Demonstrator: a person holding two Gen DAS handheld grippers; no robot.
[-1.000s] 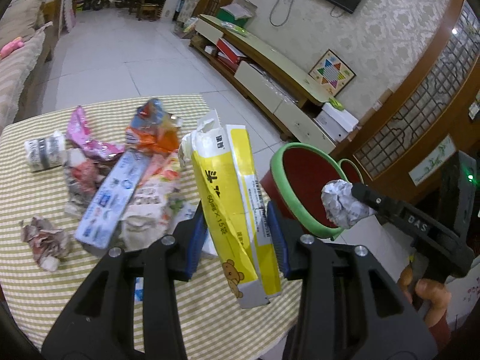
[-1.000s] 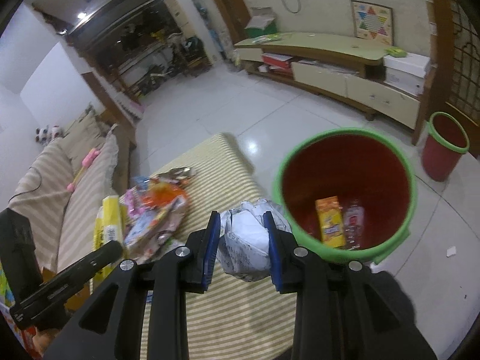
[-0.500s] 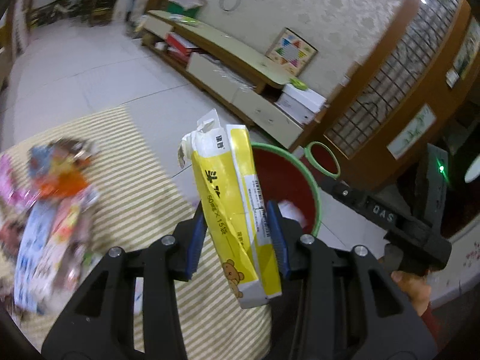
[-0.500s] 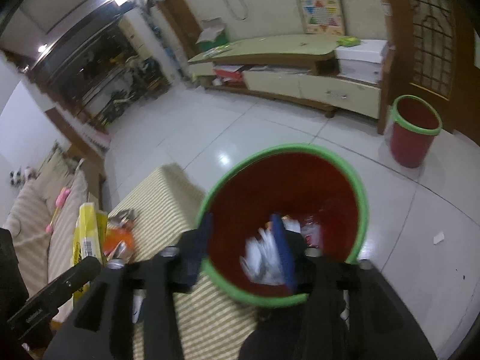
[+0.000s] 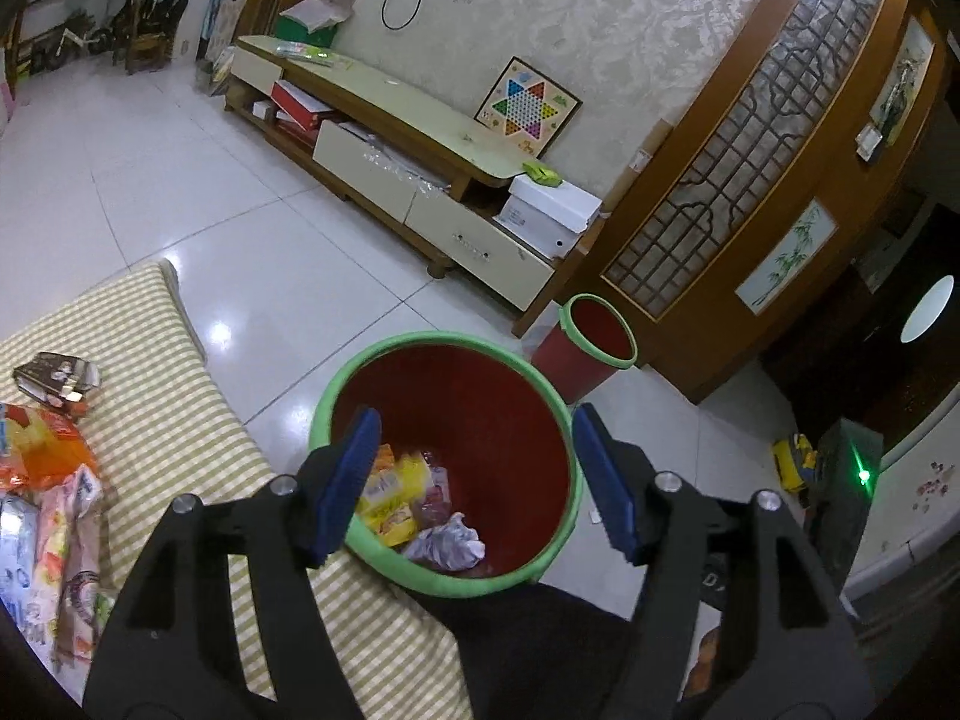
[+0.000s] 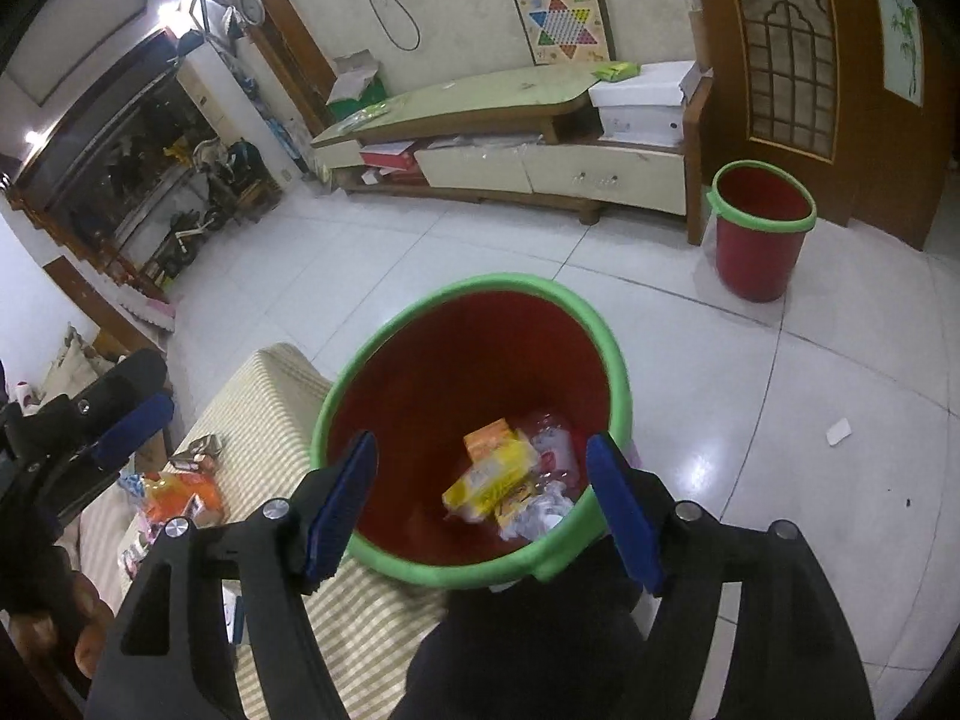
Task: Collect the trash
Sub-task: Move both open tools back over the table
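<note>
Yellow tissue pack [image 5: 393, 501] now lies in bin [image 5: 540, 564].

A long low TV cabinet [image 6: 510, 138] with cream drawers stands along the wall in the upper middle of the frame. A Chinese checkers board [image 6: 563, 24] leans on the wall above it, and white boxes [image 6: 645, 105] lie at its right end. A wooden lattice screen [image 5: 750, 138] fills the upper right. The floor [image 6: 810, 420] is white glossy tile.
</note>
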